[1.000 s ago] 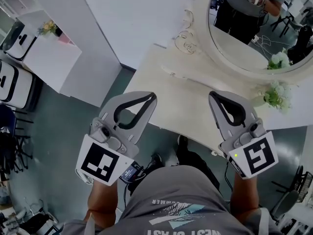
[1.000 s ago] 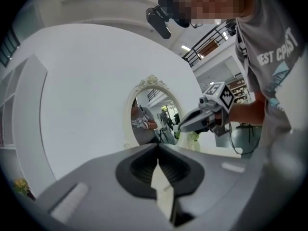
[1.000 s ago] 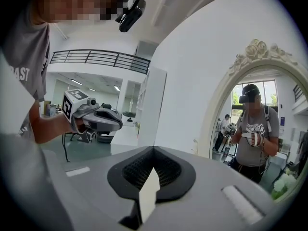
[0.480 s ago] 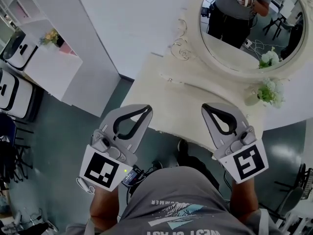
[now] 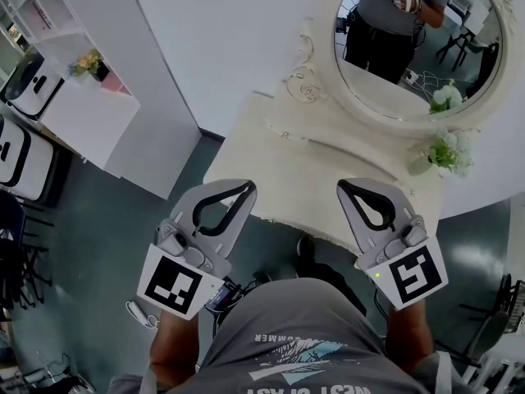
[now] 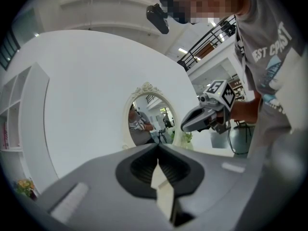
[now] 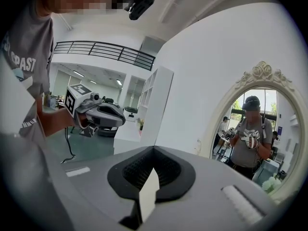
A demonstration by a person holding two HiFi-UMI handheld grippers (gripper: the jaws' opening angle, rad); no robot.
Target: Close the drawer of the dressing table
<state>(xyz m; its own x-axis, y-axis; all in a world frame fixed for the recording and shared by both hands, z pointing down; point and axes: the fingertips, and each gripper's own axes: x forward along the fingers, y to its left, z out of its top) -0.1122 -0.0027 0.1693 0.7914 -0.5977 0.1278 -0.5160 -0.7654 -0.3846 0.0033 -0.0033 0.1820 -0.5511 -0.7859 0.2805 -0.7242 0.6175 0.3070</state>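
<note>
Head view: you are holding the left hand-held gripper (image 5: 249, 186) and the right hand-held gripper (image 5: 344, 187) at lower centre, tips overlapping the near edge of the cream bench (image 5: 316, 167); its drawer is hidden beneath.

Left gripper view: the jaws are meeting, empty.

Right gripper view: the jaws are also pressing together on nothing.
</note>
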